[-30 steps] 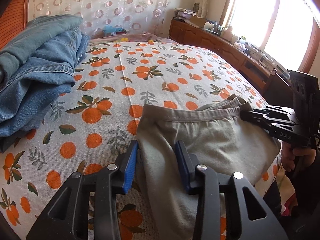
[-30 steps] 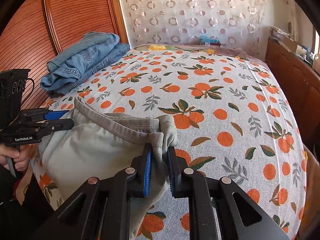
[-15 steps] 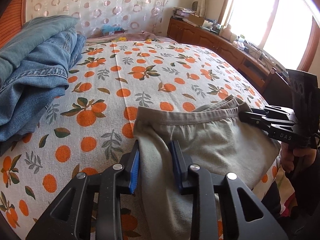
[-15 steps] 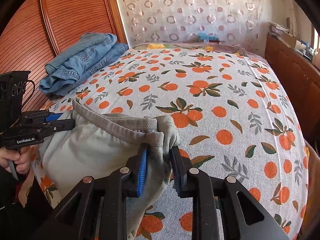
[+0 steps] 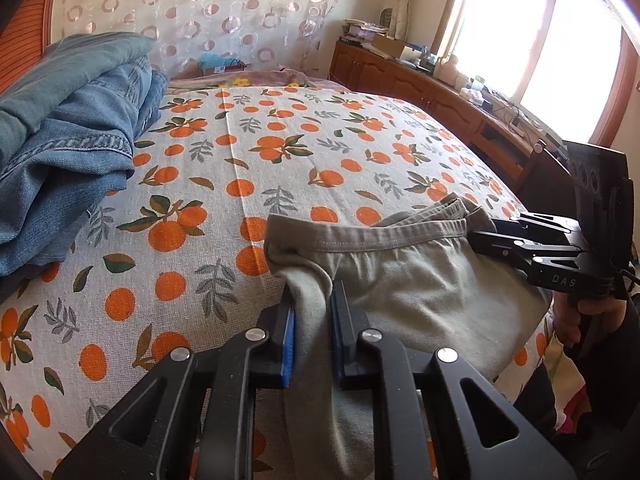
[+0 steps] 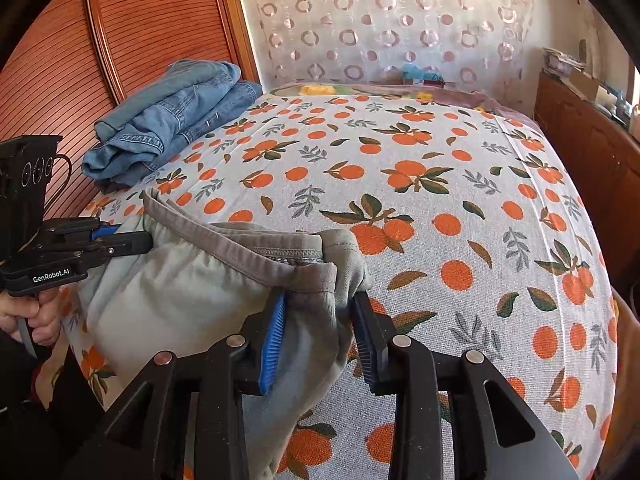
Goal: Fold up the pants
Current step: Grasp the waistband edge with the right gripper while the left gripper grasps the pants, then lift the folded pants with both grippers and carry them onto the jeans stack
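Pants on bed near edge; jeans pile behind, far left

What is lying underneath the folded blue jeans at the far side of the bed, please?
The jeans rest on the orange-print bedspread. A dark edge shows under their near corner, but what it belongs to is covered by the denim.

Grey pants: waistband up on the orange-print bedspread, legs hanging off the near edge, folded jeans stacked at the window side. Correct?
Not quite. The folded jeans sit opposite the window, by the slatted wooden panel; the right wrist view shows it. The grey pants do lie waistband-up on the orange-print bedspread, legs hanging off.
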`<move>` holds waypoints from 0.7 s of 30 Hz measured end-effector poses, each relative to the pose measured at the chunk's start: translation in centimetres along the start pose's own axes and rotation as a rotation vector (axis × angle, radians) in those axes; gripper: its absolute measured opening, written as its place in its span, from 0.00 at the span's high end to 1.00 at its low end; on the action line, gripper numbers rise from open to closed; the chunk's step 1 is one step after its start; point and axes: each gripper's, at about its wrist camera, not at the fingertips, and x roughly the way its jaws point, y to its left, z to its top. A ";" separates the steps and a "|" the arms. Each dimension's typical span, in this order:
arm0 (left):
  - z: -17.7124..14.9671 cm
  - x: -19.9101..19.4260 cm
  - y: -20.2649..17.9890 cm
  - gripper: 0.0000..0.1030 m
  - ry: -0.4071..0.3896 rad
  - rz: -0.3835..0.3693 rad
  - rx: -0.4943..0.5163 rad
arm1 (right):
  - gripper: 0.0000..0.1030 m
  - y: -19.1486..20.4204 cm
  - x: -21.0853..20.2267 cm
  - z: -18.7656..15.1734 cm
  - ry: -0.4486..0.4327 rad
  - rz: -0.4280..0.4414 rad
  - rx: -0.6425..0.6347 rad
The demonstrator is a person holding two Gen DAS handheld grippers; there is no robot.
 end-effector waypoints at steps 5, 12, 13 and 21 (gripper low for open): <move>-0.1 -0.5 0.0 0.87 -0.010 -0.005 -0.004 | 0.79 0.1 0.0 0.0 0.003 0.013 -0.004; -0.1 -1.9 -0.3 0.88 -0.041 -0.019 -0.005 | 0.85 0.4 -1.7 0.1 -0.056 0.011 -0.008; 0.0 -2.1 -0.4 0.88 -0.047 -0.019 -0.004 | 0.85 0.7 -2.1 0.2 -0.071 0.009 -0.015; 0.7 -3.9 -0.2 0.88 -0.103 -0.001 -0.012 | 0.86 2.5 -4.8 1.2 -0.172 -0.008 -0.081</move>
